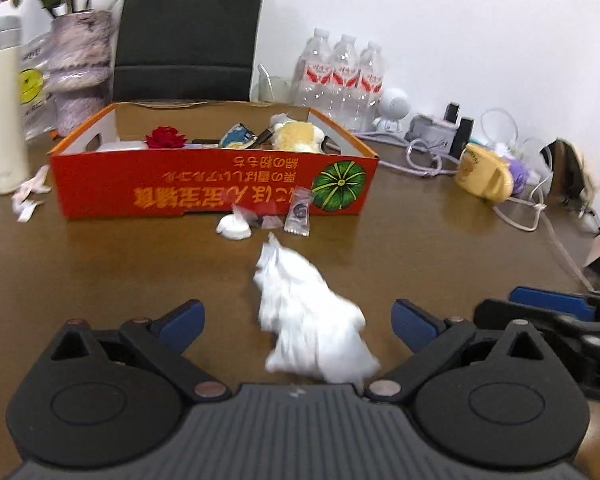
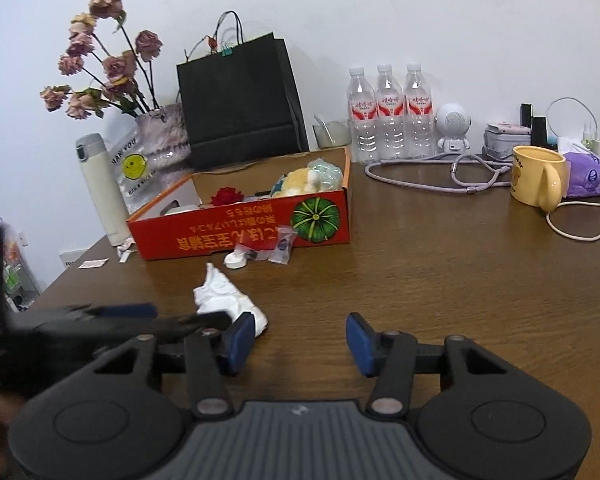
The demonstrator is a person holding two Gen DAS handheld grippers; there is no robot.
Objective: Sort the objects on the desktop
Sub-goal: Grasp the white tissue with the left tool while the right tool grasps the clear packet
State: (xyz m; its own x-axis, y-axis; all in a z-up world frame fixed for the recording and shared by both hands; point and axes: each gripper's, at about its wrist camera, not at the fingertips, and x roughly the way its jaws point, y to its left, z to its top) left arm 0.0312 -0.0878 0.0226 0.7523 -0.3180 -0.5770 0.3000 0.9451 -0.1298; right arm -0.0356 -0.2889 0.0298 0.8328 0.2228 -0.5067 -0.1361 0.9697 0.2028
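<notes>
I have the left gripper (image 1: 298,322) low over the brown table (image 1: 440,248), jaws spread wide, and the crumpled white tissue (image 1: 312,320) lies on the wood between the blue pads (image 1: 182,320); neither pad is pressing it, so I hold nothing there. The picture is blurred around the tissue.

From the right wrist view, my right gripper (image 2: 300,342) stands about half open with bare wood between its pads, gripping nothing. The tissue (image 2: 228,300) sits just left of its left pad, and the left gripper (image 2: 132,316) comes in from the left as a dark blur, its tip against that tissue.

Farther off, the red cardboard box (image 1: 216,184) rests on the table with a red flower (image 1: 166,138) and a yellow soft toy (image 1: 296,138) inside. Right at its near wall lie a small white lump (image 1: 232,226) and a clear candy wrapper (image 1: 299,212). Three water bottles (image 2: 388,112) stand far behind, and a yellow mug (image 2: 536,178) is far right.
</notes>
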